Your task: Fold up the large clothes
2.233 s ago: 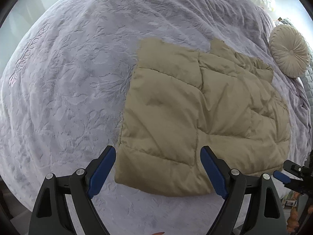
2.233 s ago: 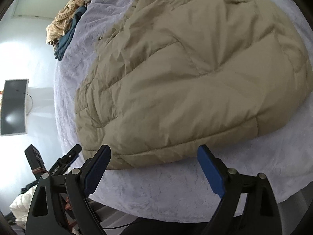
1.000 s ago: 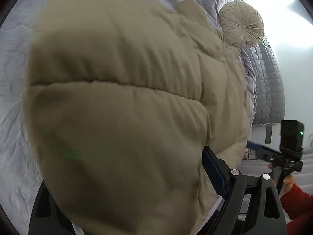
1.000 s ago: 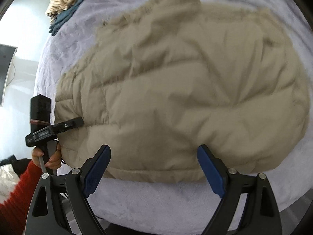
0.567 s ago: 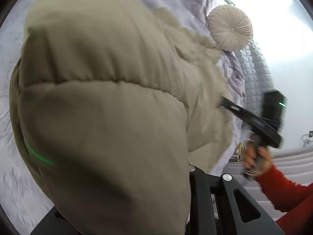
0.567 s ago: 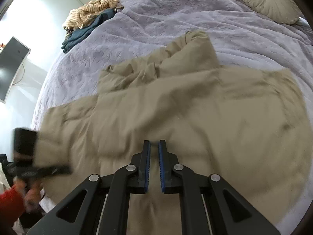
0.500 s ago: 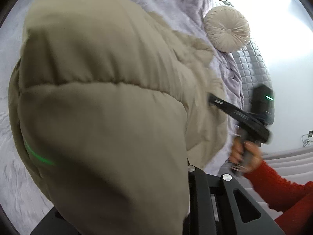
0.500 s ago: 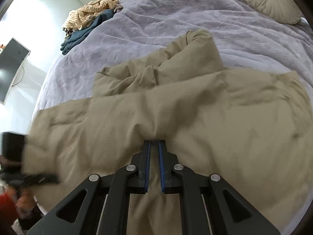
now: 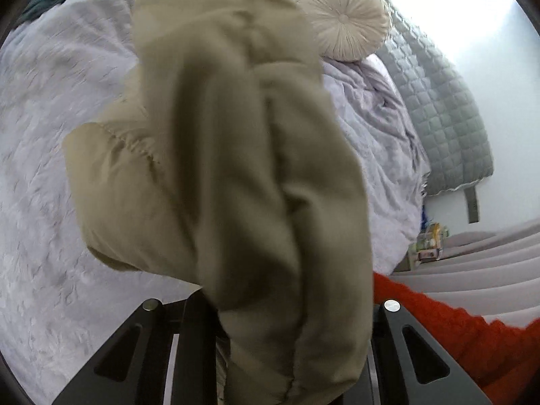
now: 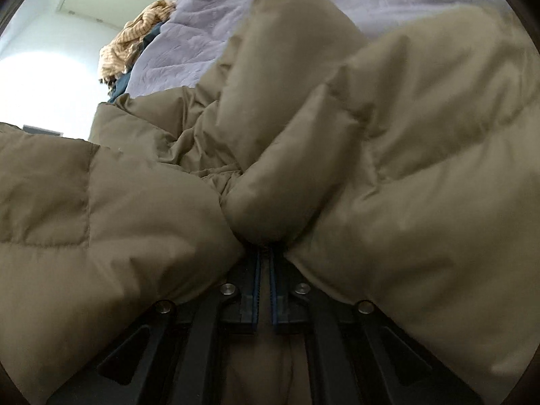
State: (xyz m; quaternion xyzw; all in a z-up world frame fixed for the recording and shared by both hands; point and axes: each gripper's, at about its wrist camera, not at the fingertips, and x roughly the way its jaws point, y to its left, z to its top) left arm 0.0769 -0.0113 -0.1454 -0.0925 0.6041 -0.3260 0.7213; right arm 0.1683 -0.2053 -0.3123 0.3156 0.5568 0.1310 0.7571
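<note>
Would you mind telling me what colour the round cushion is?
Cream, with radial pleats around a centre button; the cushion shows best in the left wrist view.

Both wrist cameras look forward and steeply down along their fingers, pressed close against the tan padded jacket (image 9: 236,168) (image 10: 388,185); both also show the lavender bed (image 9: 40,155) (image 10: 189,44) behind.
</note>
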